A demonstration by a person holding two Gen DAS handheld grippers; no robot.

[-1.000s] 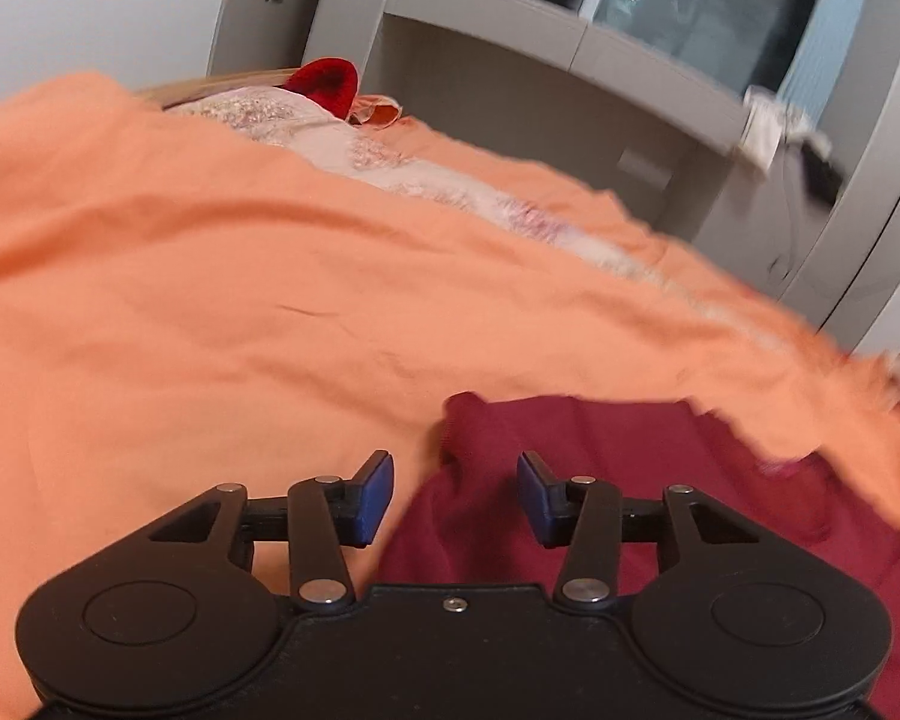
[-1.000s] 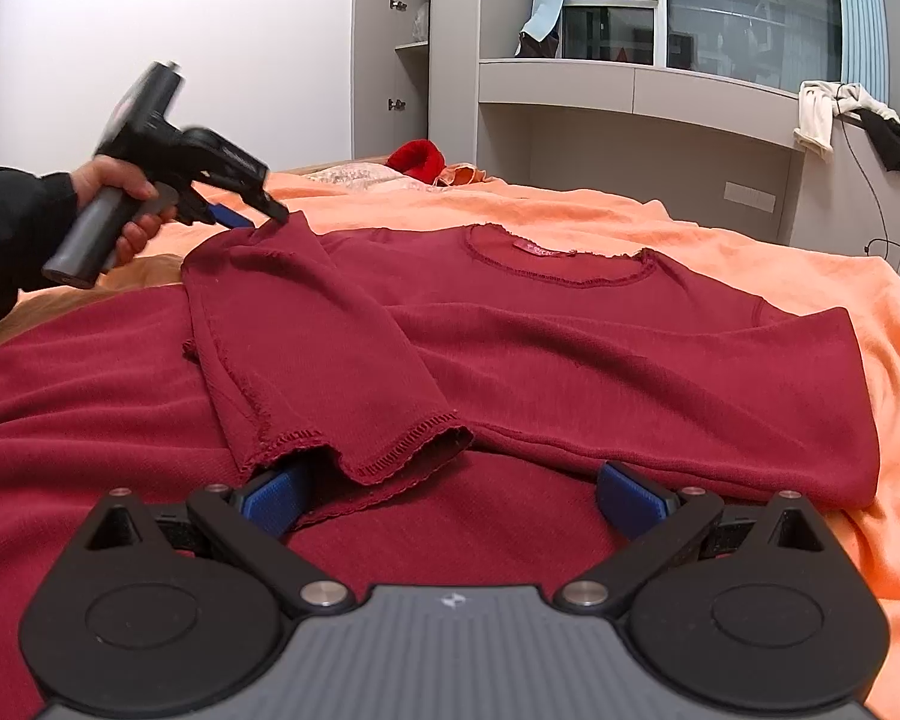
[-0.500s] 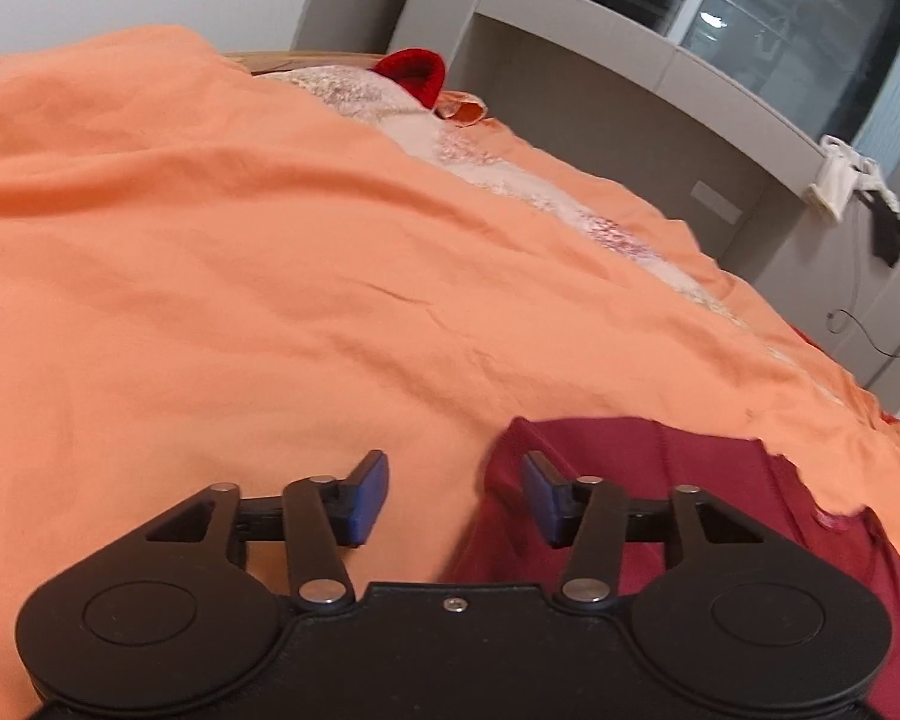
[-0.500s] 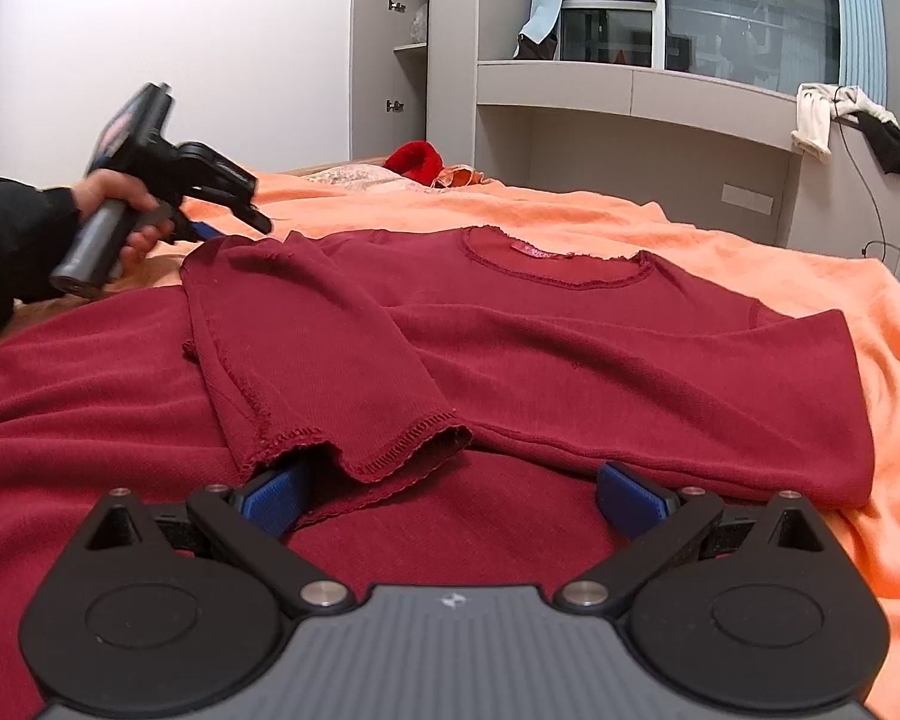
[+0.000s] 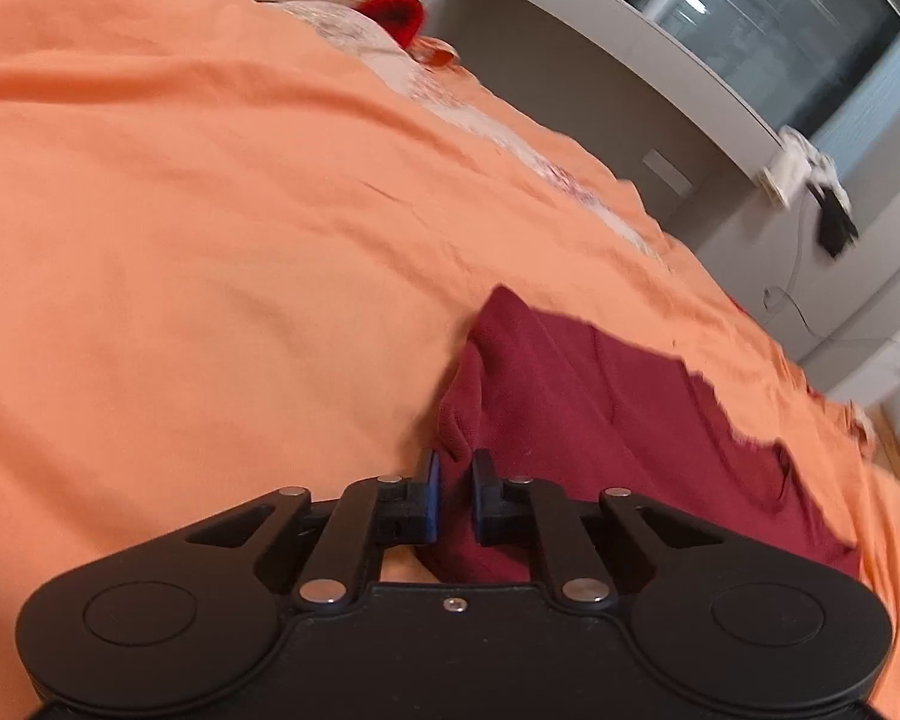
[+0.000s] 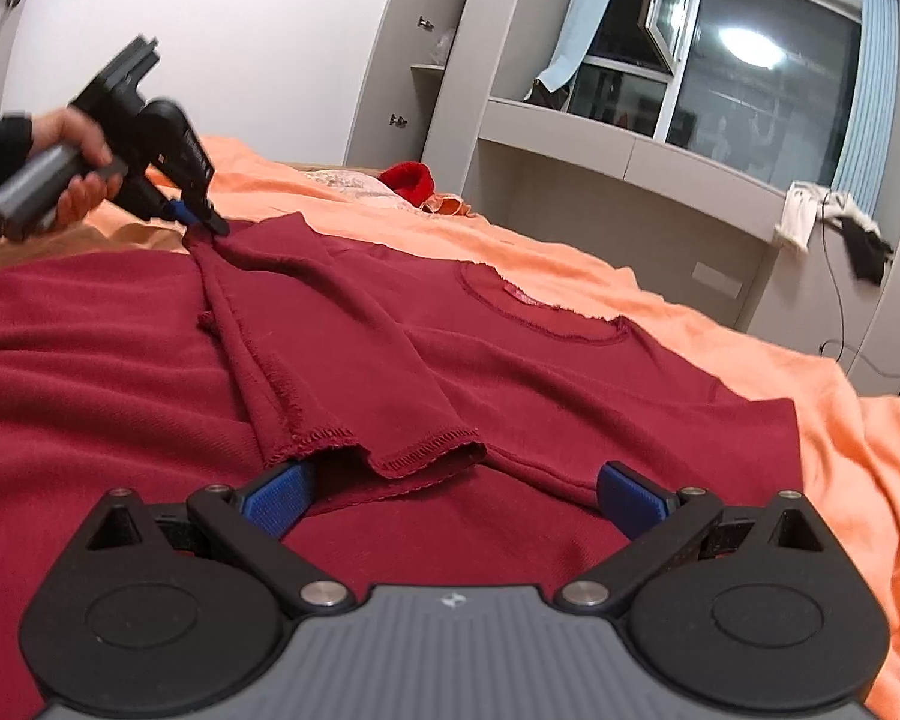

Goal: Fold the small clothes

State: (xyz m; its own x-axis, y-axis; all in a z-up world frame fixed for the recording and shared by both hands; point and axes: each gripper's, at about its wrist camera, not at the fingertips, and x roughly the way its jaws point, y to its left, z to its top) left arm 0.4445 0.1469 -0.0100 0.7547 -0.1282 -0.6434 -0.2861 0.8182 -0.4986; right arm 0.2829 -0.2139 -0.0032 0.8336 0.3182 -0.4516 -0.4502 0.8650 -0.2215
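Bedroom, orange bedspread over the bed, grey shelving & a window behind. Dark red top lies spread on the bedspread, neckline facing the far wall, one sleeve already folded in across the chest w/ its cuff near the camera. More dark red fabric sits under and left of it, prob. a second garment, hard to say from this angle.

Left hand-held gripper has just been closing, jaws now nearly together & pinching a bunched bit of the top's shoulder corner; the right wrist view shows the same thing, left hand-held gripper nipping the corner w/ the person's hand on the handle. Right hand-held gripper sits wide open low over the hem area, cuff between its blue pads but nothing clamped.

Risks from here: that left pinch looks thin, just an edge of knit, so a quick pull could slip it out. It may also have caught the fabric underneath, which would drag both pieces. With the right side gripping nothing, any lift from the left alone could skew the top & undo the folded sleeve. Stretchy knit also creeps on a soft bedspread, so the fold line could wander.
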